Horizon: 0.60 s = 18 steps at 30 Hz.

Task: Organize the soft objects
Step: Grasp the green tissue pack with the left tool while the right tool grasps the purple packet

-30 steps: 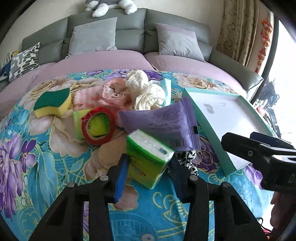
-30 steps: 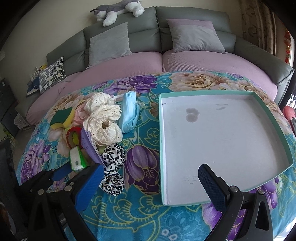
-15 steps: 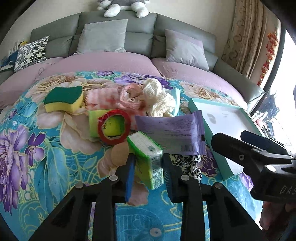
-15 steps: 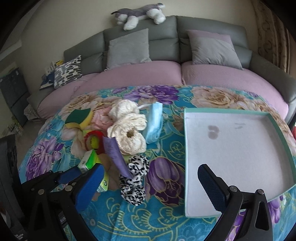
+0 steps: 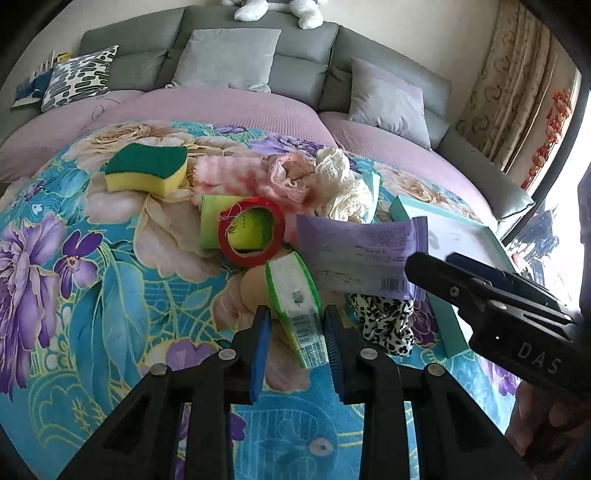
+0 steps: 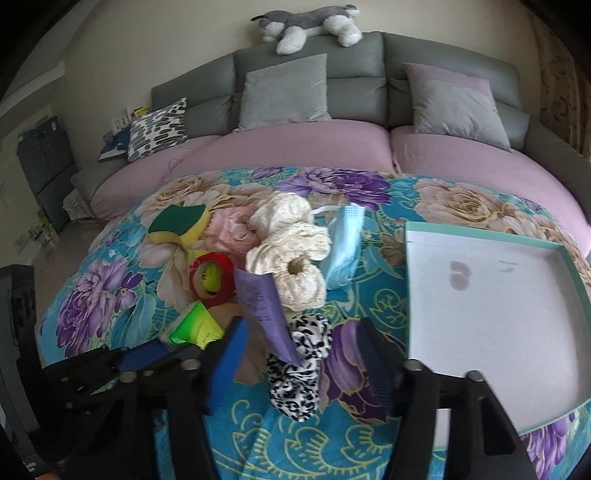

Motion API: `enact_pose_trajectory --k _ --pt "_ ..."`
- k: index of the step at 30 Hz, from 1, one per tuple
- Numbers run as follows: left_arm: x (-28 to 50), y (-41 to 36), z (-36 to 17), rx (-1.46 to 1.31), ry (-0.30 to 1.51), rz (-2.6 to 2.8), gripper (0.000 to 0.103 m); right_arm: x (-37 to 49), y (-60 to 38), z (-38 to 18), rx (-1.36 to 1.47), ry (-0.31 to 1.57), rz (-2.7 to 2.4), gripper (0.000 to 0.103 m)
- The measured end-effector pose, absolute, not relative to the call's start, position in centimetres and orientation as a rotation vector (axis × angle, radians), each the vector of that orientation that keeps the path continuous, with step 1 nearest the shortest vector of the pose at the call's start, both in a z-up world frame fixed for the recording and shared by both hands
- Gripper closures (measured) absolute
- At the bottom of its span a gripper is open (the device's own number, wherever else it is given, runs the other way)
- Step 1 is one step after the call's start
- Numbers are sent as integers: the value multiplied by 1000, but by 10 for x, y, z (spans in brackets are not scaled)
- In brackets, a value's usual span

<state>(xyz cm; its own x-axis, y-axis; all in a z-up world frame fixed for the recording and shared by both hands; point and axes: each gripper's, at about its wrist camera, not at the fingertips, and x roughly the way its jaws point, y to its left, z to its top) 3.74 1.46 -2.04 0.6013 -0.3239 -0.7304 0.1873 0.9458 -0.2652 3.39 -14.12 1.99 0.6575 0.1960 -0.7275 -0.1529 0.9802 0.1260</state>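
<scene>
My left gripper (image 5: 297, 345) is shut on a green tissue pack (image 5: 295, 302), held tilted just above the floral blanket; the pack also shows in the right wrist view (image 6: 195, 326). My right gripper (image 6: 303, 354) is open, its fingers on either side of a leopard-print scrunchie (image 6: 299, 373) without touching it. A purple packet (image 6: 264, 308) leans over the scrunchie. Behind lie cream lace scrunchies (image 6: 291, 254), a pink cloth (image 5: 236, 177), a blue face mask (image 6: 345, 245), a yellow-green sponge (image 5: 146, 168) and a red tape roll (image 5: 251, 230). A teal-rimmed white tray (image 6: 480, 236) sits to the right, empty.
The blanket (image 6: 110, 280) covers a pink mattress in front of a grey sofa with cushions (image 6: 284, 90). A plush dog (image 6: 306, 20) lies on the sofa back. A dark cabinet (image 6: 44, 166) stands at the far left.
My left gripper has closed on the tissue pack and lifted it, tilting it. My right gripper has moved left from the tray and narrowed around the leopard scrunchie.
</scene>
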Motion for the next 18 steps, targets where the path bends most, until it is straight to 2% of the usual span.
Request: enact_pose_trajectory --k 6,10,12,16,18 --pt "39 13 -27 -173 899 -291 72 40 -132 17 68 841 260 67" --pt "41 14 -29 -184 903 -291 72 43 -126 13 69 855 292 73" --pt "42 14 -31 -190 905 -292 72 47 -124 9 73 871 306 80" --pt "44 16 -34 -204 908 -296 73 51 -119 3 75 893 333 84" --pt "44 16 -35 -209 907 -302 76 53 -117 1 69 896 332 84"
